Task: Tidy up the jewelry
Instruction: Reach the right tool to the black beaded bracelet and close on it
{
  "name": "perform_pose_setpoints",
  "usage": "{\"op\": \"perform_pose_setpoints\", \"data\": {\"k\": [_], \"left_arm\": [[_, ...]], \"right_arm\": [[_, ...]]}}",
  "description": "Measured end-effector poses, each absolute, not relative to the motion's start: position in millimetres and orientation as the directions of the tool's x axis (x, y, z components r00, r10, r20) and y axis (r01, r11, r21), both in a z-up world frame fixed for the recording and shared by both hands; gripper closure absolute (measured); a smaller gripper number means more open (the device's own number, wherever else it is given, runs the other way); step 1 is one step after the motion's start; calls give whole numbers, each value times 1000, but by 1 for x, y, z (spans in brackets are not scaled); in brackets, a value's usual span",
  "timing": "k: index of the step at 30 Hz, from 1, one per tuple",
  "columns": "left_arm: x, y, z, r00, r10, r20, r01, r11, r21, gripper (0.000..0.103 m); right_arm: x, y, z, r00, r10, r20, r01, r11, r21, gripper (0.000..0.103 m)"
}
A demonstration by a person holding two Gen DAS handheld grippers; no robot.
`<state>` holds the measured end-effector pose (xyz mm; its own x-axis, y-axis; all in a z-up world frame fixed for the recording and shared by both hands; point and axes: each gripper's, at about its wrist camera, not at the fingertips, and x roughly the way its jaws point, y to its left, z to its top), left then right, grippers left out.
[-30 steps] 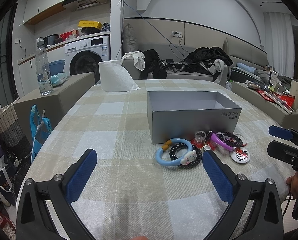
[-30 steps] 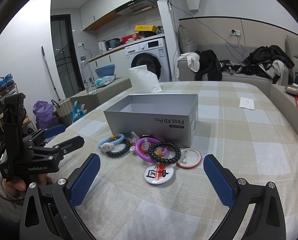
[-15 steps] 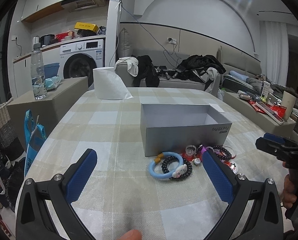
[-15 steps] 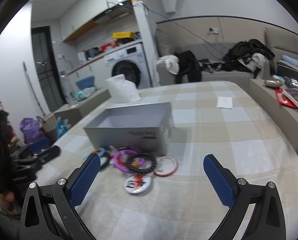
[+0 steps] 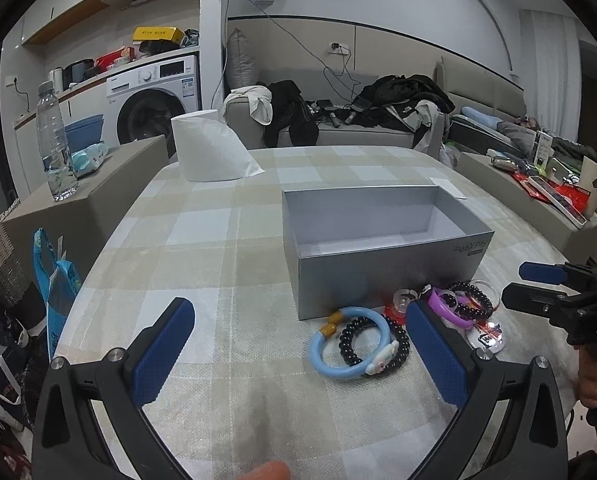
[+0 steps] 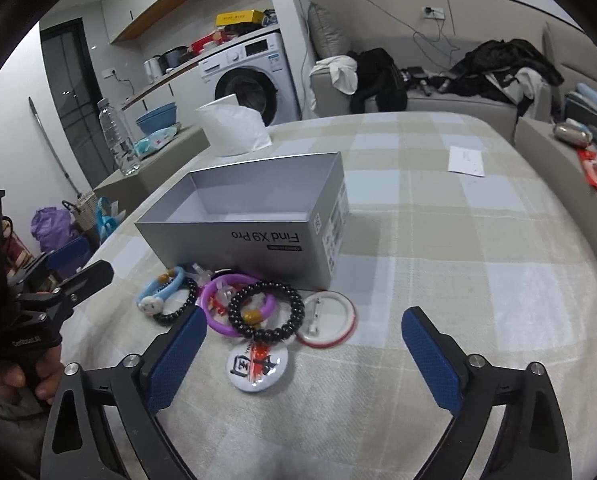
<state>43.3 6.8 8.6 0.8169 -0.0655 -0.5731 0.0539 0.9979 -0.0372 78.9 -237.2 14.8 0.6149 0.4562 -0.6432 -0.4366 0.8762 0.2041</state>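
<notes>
1. Jewelry heaped on the table against the near wall of the grey box (image 6: 254,236). Light blue bangle (image 5: 348,342) with a white cartoon charm, overlapping a black spiral band (image 5: 372,342). Purple bangle (image 6: 218,308) under a black bead bracelet (image 6: 272,310). Red-rimmed round badge (image 6: 328,320) face down just beside them; white printed badge (image 6: 256,366) nearest the camera.
2. Left gripper (image 5: 298,356) spread wide, holding nothing, above the cloth short of the blue bangle. Right gripper (image 6: 302,356) also spread wide and empty, over the printed badge.
3. Table (image 6: 458,272) under a beige-and-white checked cloth. Tissue roll (image 5: 208,146) at the far edge. Sofa (image 5: 358,128) piled with clothes and a washing machine (image 6: 250,76) behind.
4. The box is lidless; the visible part of its inside holds nothing.
</notes>
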Motion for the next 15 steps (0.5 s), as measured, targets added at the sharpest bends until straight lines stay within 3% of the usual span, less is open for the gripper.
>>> {"op": "perform_pose_setpoints", "data": {"k": [4,7,11,15], "left_arm": [[46,5,8,809,-79,-583,66,997,-44,1],[47,1,7,803,-90,-590,84,996,-37,1],[52,1,2,779,-104,-618,97,994,-45,1],[53,2,0,762,-140,-632,126,990,-68,1]], "right_arm": [[89,-227,10,552,476,-685,-464,858,222,30],[91,-220,2,503,490,-712,-483,843,238,37],[90,-210,1,475,497,-726,-524,823,221,38],[92,-203,1,471,478,-741,-541,820,185,47]]}}
